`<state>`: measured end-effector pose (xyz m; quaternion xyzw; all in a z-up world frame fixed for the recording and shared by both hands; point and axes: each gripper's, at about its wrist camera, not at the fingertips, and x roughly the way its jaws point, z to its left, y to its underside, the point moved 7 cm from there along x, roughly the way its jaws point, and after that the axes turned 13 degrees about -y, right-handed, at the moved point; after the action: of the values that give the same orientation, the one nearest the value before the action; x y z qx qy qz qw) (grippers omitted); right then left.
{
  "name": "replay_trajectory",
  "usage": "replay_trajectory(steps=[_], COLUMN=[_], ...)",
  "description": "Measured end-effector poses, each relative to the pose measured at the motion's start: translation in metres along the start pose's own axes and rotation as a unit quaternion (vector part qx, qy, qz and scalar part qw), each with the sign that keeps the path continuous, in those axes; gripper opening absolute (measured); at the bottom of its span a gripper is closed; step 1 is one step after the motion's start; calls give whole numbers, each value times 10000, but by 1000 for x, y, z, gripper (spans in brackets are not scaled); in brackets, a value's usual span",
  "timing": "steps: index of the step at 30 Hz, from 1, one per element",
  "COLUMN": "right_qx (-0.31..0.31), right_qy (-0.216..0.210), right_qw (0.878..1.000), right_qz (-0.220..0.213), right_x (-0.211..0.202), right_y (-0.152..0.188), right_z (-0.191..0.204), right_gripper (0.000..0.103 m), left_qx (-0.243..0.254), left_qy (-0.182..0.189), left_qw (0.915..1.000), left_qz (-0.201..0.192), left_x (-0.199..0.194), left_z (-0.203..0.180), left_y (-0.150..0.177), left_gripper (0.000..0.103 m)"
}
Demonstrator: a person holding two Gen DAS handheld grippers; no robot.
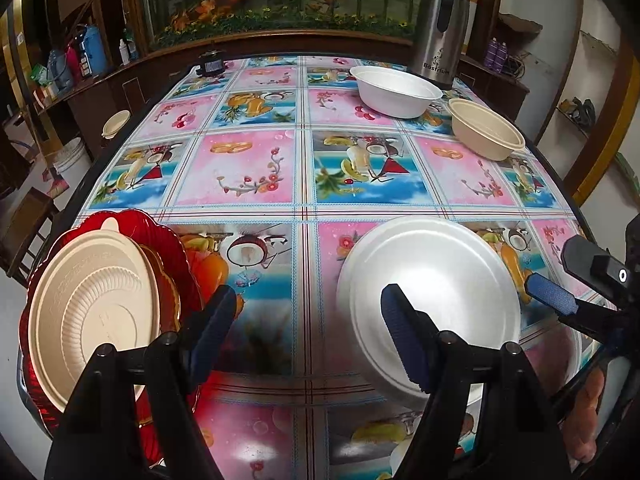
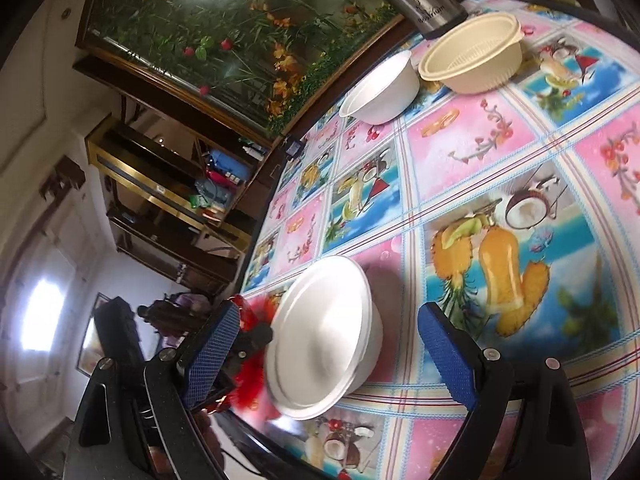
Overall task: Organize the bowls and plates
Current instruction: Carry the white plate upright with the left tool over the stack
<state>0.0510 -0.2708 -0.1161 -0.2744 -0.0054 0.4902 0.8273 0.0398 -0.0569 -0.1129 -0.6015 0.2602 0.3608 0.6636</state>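
Observation:
A white foam plate (image 1: pixel 430 300) lies on the patterned table near the front right; it also shows in the right wrist view (image 2: pixel 324 340). My left gripper (image 1: pixel 308 324) is open and empty, its right finger over the plate's near edge. My right gripper (image 2: pixel 328 352) is open with the plate between its fingers; it also shows at the right edge of the left wrist view (image 1: pixel 560 292). A beige ribbed plate (image 1: pixel 92 316) rests on a red plate (image 1: pixel 160 240) at the front left. A white bowl (image 1: pixel 396 86) and a beige bowl (image 1: pixel 486 128) stand at the far right.
A steel thermos jug (image 1: pixel 440 28) stands behind the bowls at the table's far edge. A small black object (image 1: pixel 210 65) sits at the far left edge. Shelves with bottles (image 1: pixel 76 60) line the left wall. A small beige bowl (image 1: pixel 116 123) sits beyond the table's left edge.

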Motion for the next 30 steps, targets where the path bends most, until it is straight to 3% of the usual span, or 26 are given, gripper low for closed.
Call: replay_trajectory(steps=[9, 14, 18, 30], right_qx=[-193, -306, -120, 297], right_qy=[397, 381, 301, 624], right_qw=[9988, 9981, 9987, 9963], right_qz=[219, 388, 399, 504], right_x=[9, 20, 24, 33], right_y=[4, 10, 11, 20], right_z=[5, 10, 5, -16], right_gripper=[93, 93, 93, 90], left_qx=[-9, 77, 105, 142], left_qy=[11, 67, 26, 65], left_qw=[9999, 9995, 9992, 9983], left_qz=[170, 288, 375, 564], left_x=[10, 13, 17, 22], left_z=[-1, -9, -11, -15], left_y=[3, 6, 8, 15], left_gripper=[75, 75, 75, 75])
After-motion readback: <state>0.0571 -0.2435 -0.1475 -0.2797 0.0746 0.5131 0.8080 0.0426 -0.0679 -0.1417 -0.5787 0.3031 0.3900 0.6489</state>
